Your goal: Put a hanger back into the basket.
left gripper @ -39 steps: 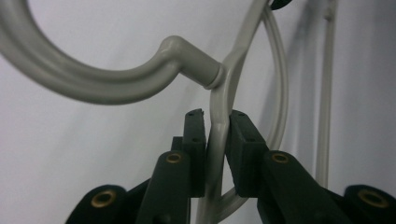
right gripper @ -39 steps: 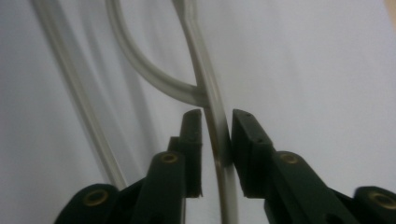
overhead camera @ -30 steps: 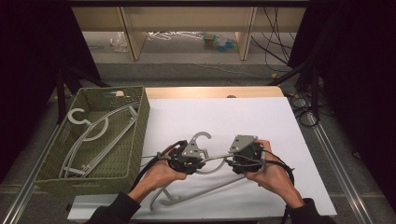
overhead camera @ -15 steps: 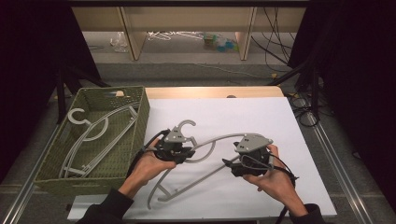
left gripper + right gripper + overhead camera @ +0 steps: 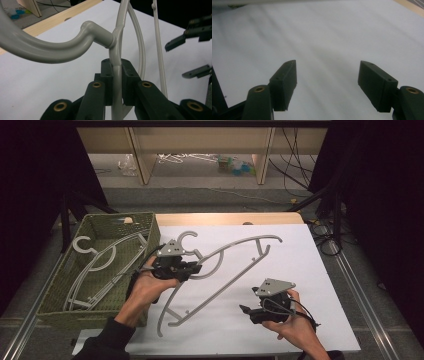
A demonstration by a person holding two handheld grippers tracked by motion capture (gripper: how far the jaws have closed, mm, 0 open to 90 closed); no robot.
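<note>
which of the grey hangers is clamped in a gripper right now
The grey plastic hanger over the white table, clamped by the left gripper. The other hangers lie loose in the green woven basket.

Hangers, grey: one at frame centre, at least one in the basket, left; exact count unclear. Baskets: one. Grippers: two.

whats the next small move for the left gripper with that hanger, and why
Probably carry it left over the basket. The left gripper is clamped on the grey hanger near its hook, the right gripper is open and apart, and another hanger already lies in that basket.
</note>
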